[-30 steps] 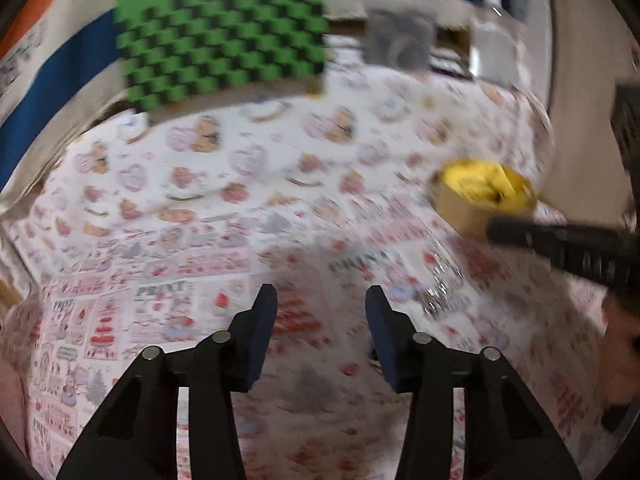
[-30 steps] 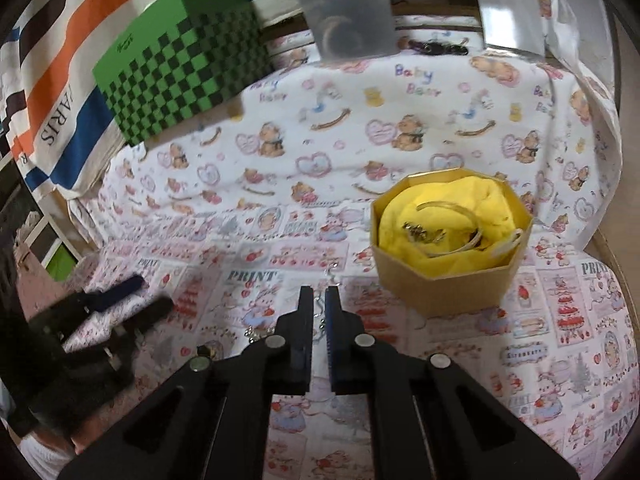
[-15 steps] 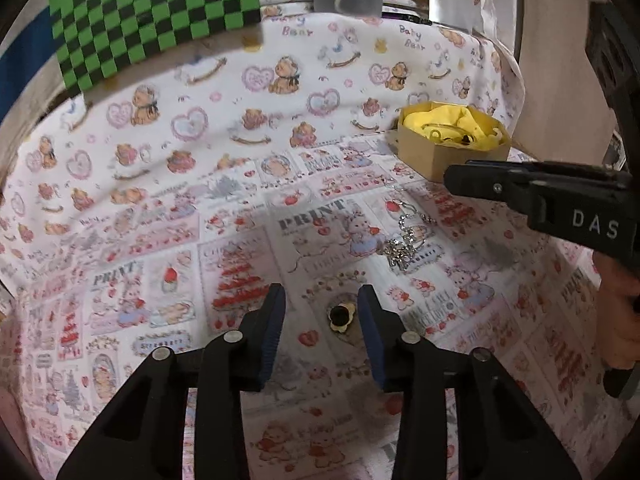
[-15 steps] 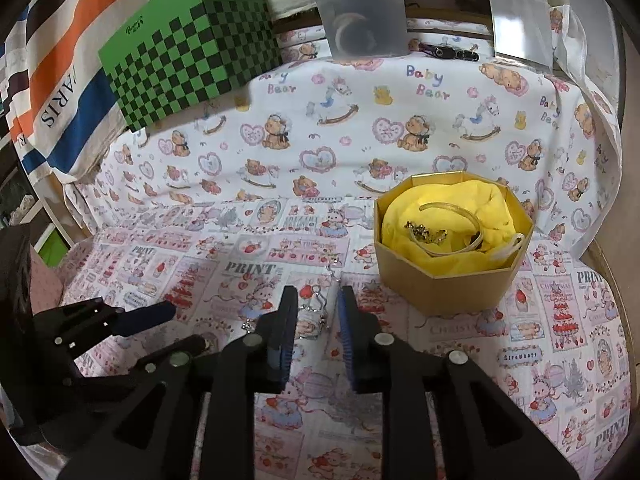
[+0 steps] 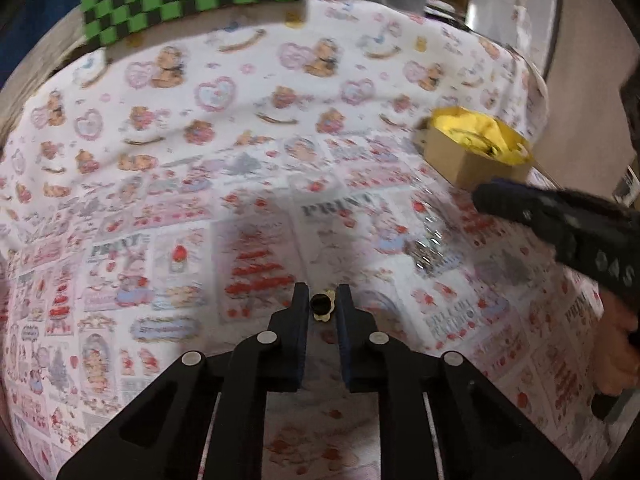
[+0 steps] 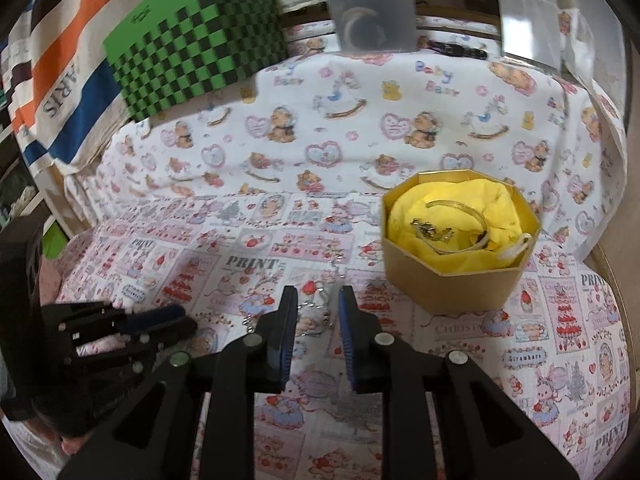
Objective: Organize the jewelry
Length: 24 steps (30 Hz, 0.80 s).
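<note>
- closing: left gripper (image 5: 322, 304), jaws narrowing around a small gold-and-black earring-like piece (image 5: 321, 307) lying on the printed teddy-bear cloth (image 5: 248, 128); firm contact not yet clear.
- hovering released: right gripper (image 6: 318, 308), jaws apart over a tangled silver chain (image 6: 320, 312) on the cloth, nothing grasped.
- judged step: pinching loose pieces for the octagonal gold cardboard box with yellow lining (image 6: 460, 280), to the right, already holding a bangle.
- next: finish the pinch, lift straight, carry over the box rim.
- behind: green-and-black chequered box (image 6: 200, 44), clear plastic tub (image 6: 372, 4).
</note>
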Tool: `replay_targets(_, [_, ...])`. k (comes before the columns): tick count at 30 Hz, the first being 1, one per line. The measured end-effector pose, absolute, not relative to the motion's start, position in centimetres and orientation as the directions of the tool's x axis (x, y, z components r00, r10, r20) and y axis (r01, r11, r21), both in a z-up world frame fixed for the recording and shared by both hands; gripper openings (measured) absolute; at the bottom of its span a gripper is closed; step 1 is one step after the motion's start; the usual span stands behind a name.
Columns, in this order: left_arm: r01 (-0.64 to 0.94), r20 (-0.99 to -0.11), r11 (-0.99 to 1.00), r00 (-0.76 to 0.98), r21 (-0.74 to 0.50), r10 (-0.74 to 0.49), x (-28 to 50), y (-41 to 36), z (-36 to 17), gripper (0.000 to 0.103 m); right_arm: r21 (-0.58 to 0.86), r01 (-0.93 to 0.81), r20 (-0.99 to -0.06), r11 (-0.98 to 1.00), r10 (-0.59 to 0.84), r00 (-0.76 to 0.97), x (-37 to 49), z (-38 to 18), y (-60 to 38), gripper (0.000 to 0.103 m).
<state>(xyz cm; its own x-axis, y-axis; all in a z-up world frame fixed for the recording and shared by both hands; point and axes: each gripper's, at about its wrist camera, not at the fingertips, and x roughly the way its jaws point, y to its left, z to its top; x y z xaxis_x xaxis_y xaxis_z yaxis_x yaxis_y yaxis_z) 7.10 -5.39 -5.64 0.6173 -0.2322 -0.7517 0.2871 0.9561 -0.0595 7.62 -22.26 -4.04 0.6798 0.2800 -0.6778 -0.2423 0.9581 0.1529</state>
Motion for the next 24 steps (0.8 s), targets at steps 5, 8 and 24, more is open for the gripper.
replay_targets(5, [0.217, -0.733, 0.972, 0.647, -0.088, -0.21, 7.7, -3.2, -4.8, 0.012, 0.149, -0.322, -0.683, 0.935, 0.333, 0.65, 7.4, -4.3, -20.8, 0.019])
replay_targets(8, [0.187, -0.716, 0.975, 0.663, -0.124, -0.218, 7.8, -1.8, -4.1, 0.012, 0.151, -0.356, -0.7, 0.922, 0.354, 0.62, 7.6, -4.7, -19.5, 0.023])
replay_targets(24, [0.103, -0.683, 0.991, 0.718, -0.085, -0.133, 7.7, -0.5, -3.7, 0.012, 0.074, -0.354, -0.763, 0.932, 0.282, 0.582, 8.4, -6.9, -17.4, 0.019])
